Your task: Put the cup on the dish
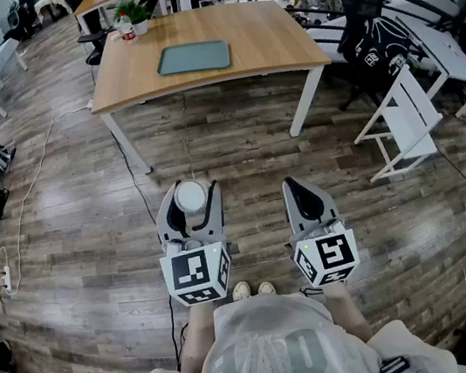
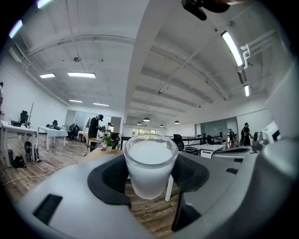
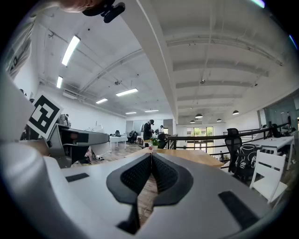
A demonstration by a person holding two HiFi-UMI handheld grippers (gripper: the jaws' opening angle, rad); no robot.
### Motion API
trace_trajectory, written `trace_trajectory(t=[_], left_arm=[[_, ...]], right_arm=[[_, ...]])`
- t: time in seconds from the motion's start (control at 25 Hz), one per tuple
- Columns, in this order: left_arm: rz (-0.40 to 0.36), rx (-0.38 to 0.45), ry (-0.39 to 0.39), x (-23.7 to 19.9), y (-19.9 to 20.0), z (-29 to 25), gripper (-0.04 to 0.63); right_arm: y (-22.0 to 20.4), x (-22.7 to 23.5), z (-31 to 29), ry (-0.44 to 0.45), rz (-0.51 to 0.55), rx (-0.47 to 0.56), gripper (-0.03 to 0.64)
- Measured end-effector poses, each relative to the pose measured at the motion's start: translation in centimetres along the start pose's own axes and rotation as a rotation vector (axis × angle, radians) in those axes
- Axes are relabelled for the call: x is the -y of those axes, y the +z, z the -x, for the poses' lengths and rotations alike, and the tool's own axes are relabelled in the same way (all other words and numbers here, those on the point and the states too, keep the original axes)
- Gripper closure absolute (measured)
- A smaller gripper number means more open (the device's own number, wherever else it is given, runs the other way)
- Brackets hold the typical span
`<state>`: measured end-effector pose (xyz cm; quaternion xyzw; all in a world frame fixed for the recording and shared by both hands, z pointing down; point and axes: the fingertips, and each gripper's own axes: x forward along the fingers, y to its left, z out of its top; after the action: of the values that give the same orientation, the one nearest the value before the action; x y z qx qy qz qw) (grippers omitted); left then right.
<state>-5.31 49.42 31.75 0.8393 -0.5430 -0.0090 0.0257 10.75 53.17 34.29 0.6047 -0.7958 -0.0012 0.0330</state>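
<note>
My left gripper is shut on a frosted white cup, upright between its dark pads; the same cup fills the middle of the left gripper view. My right gripper hangs beside it, shut with nothing between its pads. Both are held over the wooden floor, well short of the wooden table. On that table lies a grey-green rectangular dish, flat and bare.
A small potted plant and a bottle stand at the table's far left corner. Black office chairs and a white folding rack stand to the right. Cables trail across the floor at left. People stand at far desks.
</note>
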Motion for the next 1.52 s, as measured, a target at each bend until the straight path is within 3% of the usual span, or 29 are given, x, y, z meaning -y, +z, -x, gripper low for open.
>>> trace_trajectory(t=[0.4,0.84,1.2,1.52], left_arm=[[-0.002,0.010,-0.002,-1.8,0.4,0.2,0.331],[0.028,0.049,0.016,-6.4,0.6,0.3,0.331],[-0.009,0.043,0.021,-8.3,1.0,-4.9,0.331],[-0.013,0.023,0.055,-11.9,-1.2,-12.9,0.332]], right_arm=[[0.4,-1.5,-0.8,0.001,0.025,0.009,0.598],[-0.9,-4.5,-1.8,-0.004,-0.042,0.031,0.597],[-1.7,0.6,-4.5,-0.092,-0.098,0.029,0.597],[-3.3,4.7,-15.1,-0.063,-0.097,0.035,0.597]])
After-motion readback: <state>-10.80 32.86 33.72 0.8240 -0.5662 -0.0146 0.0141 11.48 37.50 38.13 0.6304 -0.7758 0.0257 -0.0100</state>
